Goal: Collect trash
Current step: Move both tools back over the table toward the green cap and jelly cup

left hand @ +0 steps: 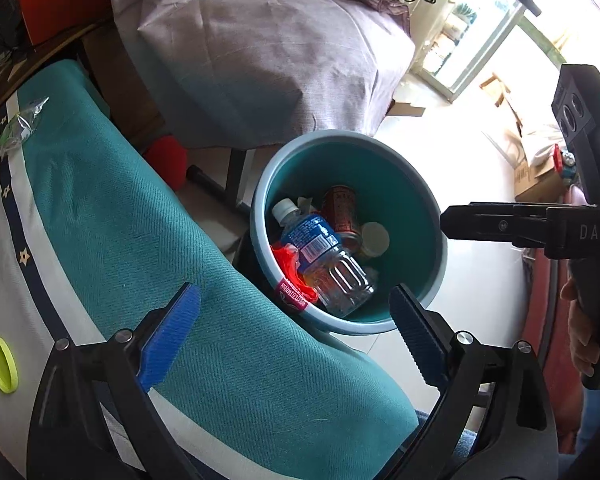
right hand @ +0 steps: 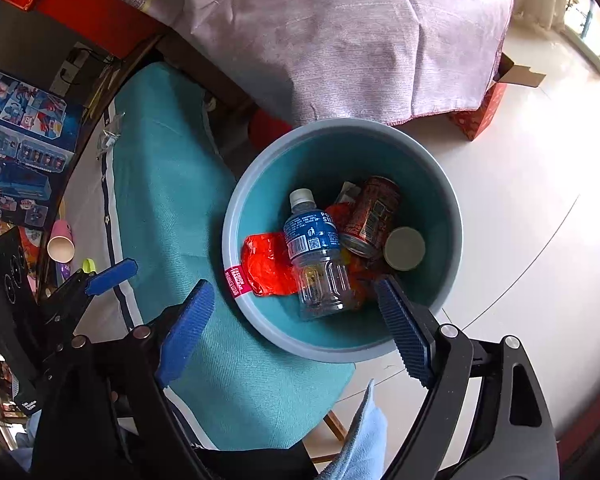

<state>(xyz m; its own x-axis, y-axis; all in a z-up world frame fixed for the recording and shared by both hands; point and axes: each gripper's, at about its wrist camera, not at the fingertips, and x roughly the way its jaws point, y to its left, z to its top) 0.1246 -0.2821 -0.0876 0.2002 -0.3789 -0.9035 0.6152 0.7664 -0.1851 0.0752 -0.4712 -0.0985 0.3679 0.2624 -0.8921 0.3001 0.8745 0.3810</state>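
Observation:
A teal trash bin [left hand: 404, 184] [right hand: 324, 156] stands on the floor beside the table. In it lie a clear bottle with a blue label [left hand: 324, 260] [right hand: 314, 256], a red can [left hand: 340, 208] [right hand: 374, 210], a red wrapper [left hand: 288, 264] [right hand: 266, 264] and a white lid [left hand: 374, 238] [right hand: 404, 249]. My left gripper [left hand: 296, 336] is open and empty above the table edge, near the bin. My right gripper [right hand: 296, 328] is open and empty above the bin's near rim; it also shows in the left wrist view [left hand: 500, 224]. The left gripper's blue pad shows in the right wrist view [right hand: 112, 278].
The table has a teal and white cloth [left hand: 140, 240] [right hand: 172, 184]. On it lie a crumpled clear wrapper [left hand: 18, 128] [right hand: 110, 136], a yellow-green lid [left hand: 0, 364] and a pink paper cup [right hand: 61, 242]. A table draped in lilac cloth [left hand: 268, 52] [right hand: 340, 32] stands behind the bin. Cardboard boxes [left hand: 540, 176] sit at right.

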